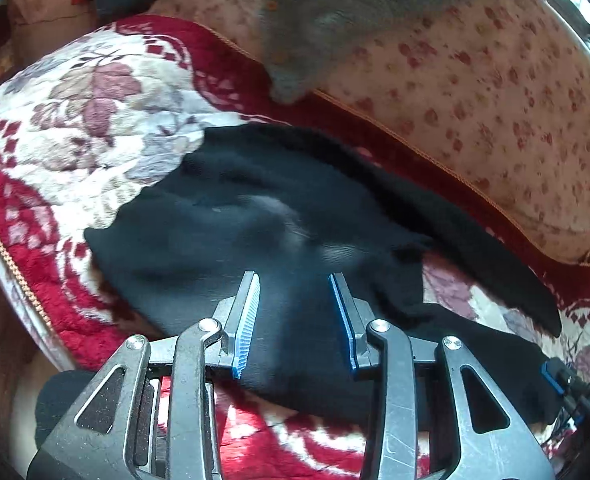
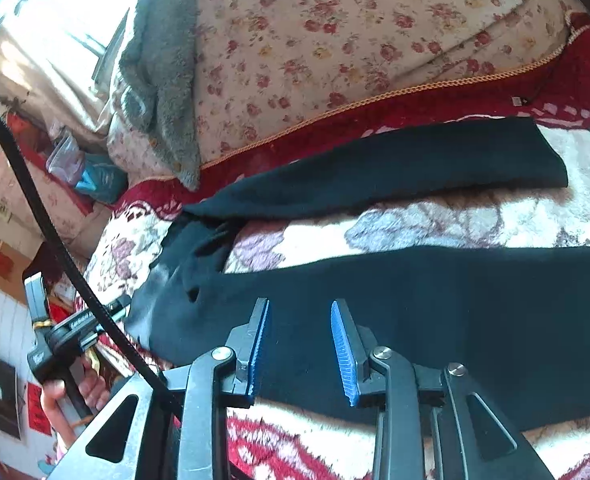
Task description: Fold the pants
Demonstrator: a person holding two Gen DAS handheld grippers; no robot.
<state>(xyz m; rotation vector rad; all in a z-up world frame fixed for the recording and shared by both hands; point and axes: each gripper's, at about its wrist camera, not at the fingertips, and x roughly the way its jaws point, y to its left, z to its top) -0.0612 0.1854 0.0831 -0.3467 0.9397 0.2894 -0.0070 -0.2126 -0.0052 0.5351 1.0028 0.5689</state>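
Black pants [image 1: 263,216] lie spread on a red and white floral blanket [image 1: 87,128]. In the left wrist view my left gripper [image 1: 295,280] is open above the waist part, with nothing between its blue pads. In the right wrist view the two legs lie apart: the far leg [image 2: 395,168] and the near leg [image 2: 435,312]. My right gripper [image 2: 300,305] is open just above the near leg, holding nothing. The left gripper [image 2: 75,328] and the hand holding it show at the left of the right wrist view.
A floral quilt [image 2: 335,40] with a grey fleece [image 2: 163,80] draped on it rises behind the blanket [image 2: 455,216]. A black cable [image 2: 35,200] crosses the left side. The bed edge with a braided trim [image 1: 11,264] drops off at the left.
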